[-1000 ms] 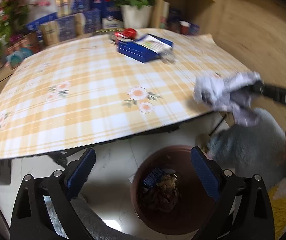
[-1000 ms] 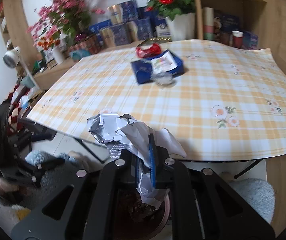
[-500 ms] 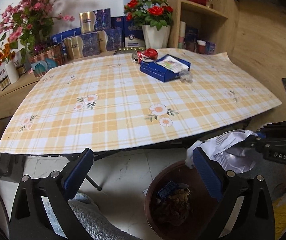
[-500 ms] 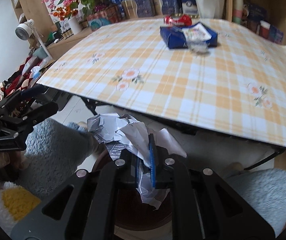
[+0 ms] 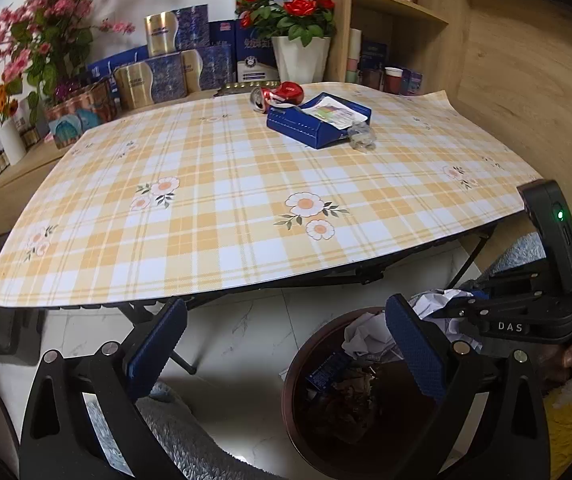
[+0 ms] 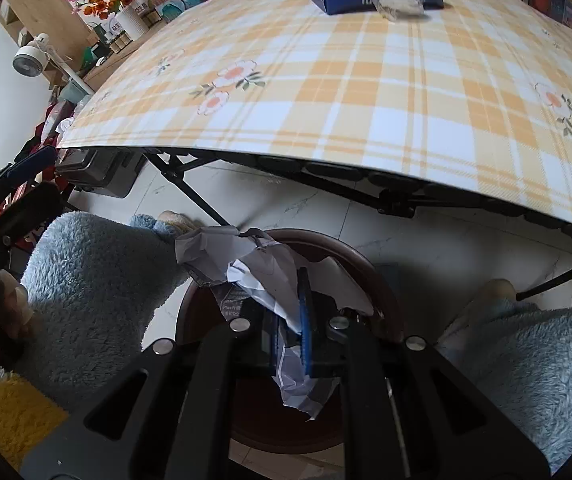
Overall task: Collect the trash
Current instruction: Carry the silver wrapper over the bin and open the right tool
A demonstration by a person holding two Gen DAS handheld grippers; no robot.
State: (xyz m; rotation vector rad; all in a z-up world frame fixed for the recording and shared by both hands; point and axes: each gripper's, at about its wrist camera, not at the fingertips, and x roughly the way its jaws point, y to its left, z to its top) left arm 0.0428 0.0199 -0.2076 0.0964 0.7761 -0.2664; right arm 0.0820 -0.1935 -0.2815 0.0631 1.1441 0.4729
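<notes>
My right gripper [image 6: 288, 314] is shut on a crumpled white paper [image 6: 246, 264] and points steeply down over a dark brown round bin [image 6: 382, 280] on the floor. In the left wrist view this same gripper [image 5: 458, 312] comes in from the right, with the paper [image 5: 366, 332] hanging just above the rim of the bin [image 5: 291, 380], which holds a blue wrapper and brown scraps. My left gripper [image 5: 286, 344] stands open and empty above the floor beside the bin. On the table lie a blue box [image 5: 310, 128], a red can [image 5: 286, 92] and a clear plastic wrapper [image 5: 360, 138].
The plaid-covered folding table [image 5: 206, 240] overhangs the bin, with black legs beneath. Flower pots, tins and boxes line its far side, next to a wooden shelf [image 5: 398, 12]. A person's fluffy blue legs [image 6: 98, 280] flank the bin.
My right gripper has sunk with the crumpled paper from table-edge height down to the bin's mouth. The left gripper has stayed open and barely shifted.
</notes>
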